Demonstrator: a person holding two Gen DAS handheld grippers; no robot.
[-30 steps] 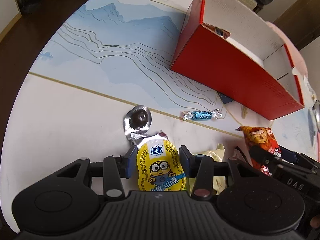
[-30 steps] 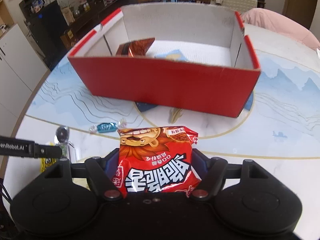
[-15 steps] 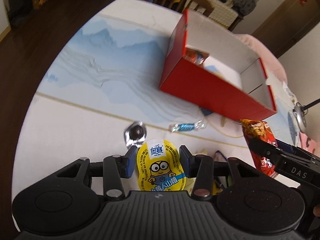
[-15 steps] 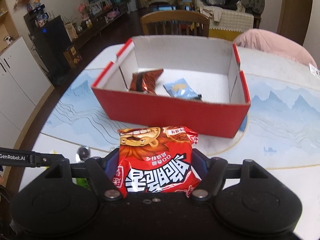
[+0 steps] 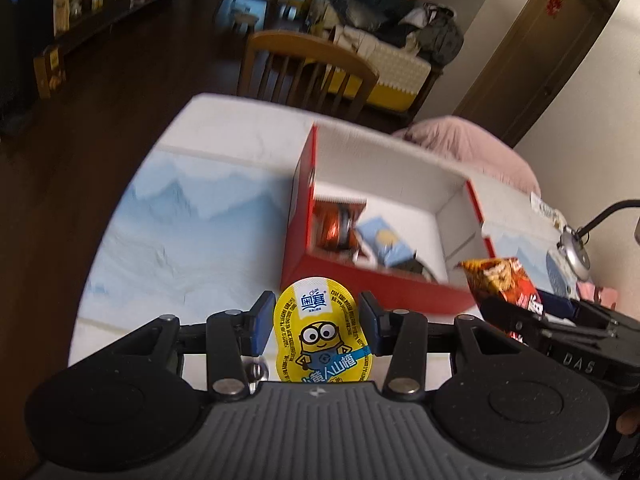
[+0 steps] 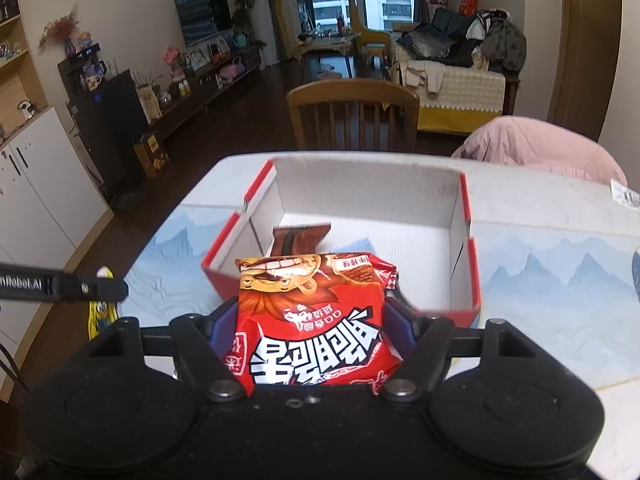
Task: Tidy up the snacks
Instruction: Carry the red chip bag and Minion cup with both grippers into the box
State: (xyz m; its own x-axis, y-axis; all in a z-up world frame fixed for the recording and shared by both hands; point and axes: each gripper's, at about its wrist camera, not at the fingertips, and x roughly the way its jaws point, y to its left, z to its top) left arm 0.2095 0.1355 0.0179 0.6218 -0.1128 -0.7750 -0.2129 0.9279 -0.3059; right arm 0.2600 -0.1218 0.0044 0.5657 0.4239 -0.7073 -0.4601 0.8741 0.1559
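rising since a second ago: both grippers have lifted off the counter (image 5: 224,148) and the box (image 6: 466,204) now shows its open floor. left gripper (image 5: 316,320): jaws pinching the yellow cup (image 5: 322,336), box at 1 o'clock. right gripper (image 6: 310,320): jaws pinching the red bag (image 6: 312,320), box at 12 o'clock. two packets already lie inside. judgement: both snacks are lifted clear; carrying over the rim and releasing come next.

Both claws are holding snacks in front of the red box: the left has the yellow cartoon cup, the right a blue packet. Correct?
Not quite. In the right wrist view the right claw grips a red snack bag, not a blue packet. The left claw does hold the yellow cartoon cup, and the red box lies ahead.
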